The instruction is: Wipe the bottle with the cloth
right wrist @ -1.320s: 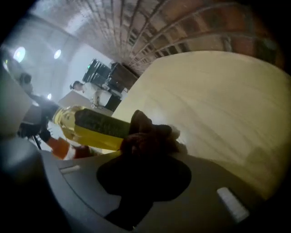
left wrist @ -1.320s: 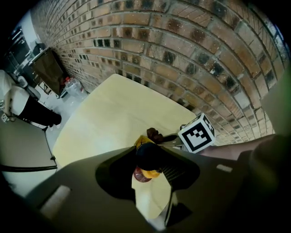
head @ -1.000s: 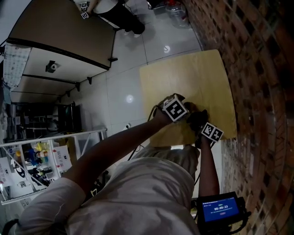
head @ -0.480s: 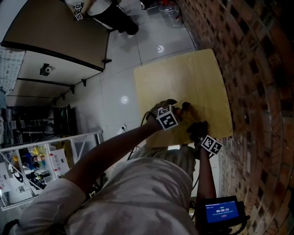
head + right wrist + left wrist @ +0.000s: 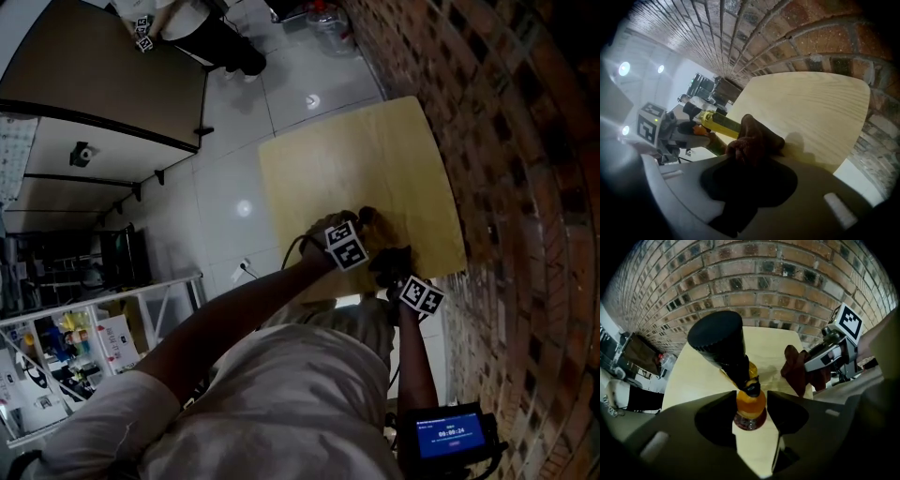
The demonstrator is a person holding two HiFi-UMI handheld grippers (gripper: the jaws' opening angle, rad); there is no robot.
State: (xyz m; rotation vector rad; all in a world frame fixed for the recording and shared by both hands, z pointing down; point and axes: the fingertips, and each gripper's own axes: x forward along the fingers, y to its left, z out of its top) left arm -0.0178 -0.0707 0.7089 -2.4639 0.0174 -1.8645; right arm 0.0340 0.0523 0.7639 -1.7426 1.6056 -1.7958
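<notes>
Jaws of the left gripper point(image 5: 751, 397), having just been closing, clamp the bottle point(image 5: 751, 408) at the table's point(image 5: 820, 108) near edge, while the right gripper point(image 5: 752, 157) pinches the cloth point(image 5: 754, 138), which should next press against it.

A small black device with a blue screen point(image 5: 452, 434), low in the head view, shows white timer digits that seem to read 00:00:24; the line above them is too small to read. One white marker cube point(image 5: 346, 246) and a second white marker cube point(image 5: 421, 297) bear black square patterns, no letters.
</notes>
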